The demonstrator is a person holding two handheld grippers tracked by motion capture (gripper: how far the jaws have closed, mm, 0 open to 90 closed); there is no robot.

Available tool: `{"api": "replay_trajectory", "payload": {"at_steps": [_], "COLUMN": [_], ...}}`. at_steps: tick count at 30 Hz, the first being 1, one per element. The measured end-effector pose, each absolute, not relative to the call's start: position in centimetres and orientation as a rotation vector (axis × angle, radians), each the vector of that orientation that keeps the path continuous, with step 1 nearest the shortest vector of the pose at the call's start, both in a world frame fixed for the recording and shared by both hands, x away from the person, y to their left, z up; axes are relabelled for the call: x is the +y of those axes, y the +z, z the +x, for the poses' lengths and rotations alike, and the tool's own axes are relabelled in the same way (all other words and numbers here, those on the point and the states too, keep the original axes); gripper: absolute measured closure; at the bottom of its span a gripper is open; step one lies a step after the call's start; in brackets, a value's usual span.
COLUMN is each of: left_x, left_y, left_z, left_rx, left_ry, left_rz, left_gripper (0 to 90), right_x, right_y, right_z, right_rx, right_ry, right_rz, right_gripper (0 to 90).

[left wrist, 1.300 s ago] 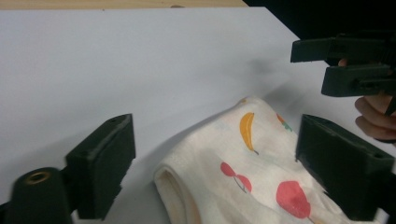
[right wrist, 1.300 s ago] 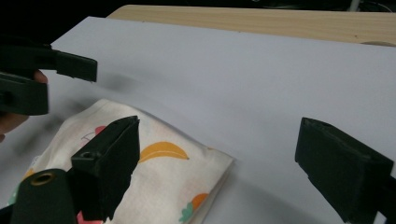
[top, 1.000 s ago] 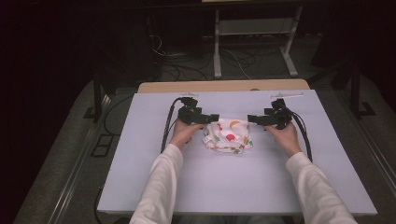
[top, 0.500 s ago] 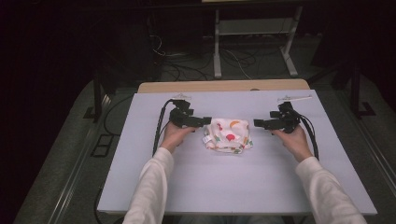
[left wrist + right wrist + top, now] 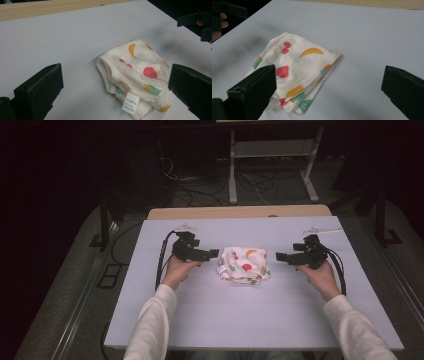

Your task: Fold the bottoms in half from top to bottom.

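Overhead: folded fruit-print cloth (image 5: pixel 244 265) at mid-table (image 5: pixel 250 320), between left gripper (image 5: pixel 212 253) and right gripper (image 5: pixel 280 256); touched by neither, right one farther off. Along the left gripper (image 5: pixel 115 100): jaws spread wide, nothing held, cloth (image 5: pixel 140 77) flat between them, white label (image 5: pixel 130 103) at its near edge. Along the right gripper (image 5: pixel 329 97): jaws wide apart, empty, cloth (image 5: pixel 297 72) ahead toward the left jaw.
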State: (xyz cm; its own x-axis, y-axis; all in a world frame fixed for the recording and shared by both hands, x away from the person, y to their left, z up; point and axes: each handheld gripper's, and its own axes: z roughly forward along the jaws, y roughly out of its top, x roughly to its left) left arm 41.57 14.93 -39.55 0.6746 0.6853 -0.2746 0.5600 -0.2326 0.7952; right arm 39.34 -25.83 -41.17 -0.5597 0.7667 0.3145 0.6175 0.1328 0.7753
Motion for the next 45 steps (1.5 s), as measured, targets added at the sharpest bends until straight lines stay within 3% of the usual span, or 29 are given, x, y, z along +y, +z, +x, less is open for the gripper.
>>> {"api": "replay_trajectory", "payload": {"at_steps": [19, 45], "left_x": [17.1, 19.2], "left_y": [-39.4, -41.2], "left_z": [37.6, 30.8], "left_rx": [0.937, 0.846], "left_ry": [0.204, 0.289], "left_rz": [1.88, 1.858], "left_gripper": [0.0, 0.0], "right_x": [-25.5, -26.4], "right_y": [-40.2, -42.4], "right_z": [35.0, 28.6], "right_rx": [2.244, 2.242], "right_ry": [1.421, 1.416], "right_rz": [1.299, 1.252], "right_gripper": [0.0, 0.0]}}
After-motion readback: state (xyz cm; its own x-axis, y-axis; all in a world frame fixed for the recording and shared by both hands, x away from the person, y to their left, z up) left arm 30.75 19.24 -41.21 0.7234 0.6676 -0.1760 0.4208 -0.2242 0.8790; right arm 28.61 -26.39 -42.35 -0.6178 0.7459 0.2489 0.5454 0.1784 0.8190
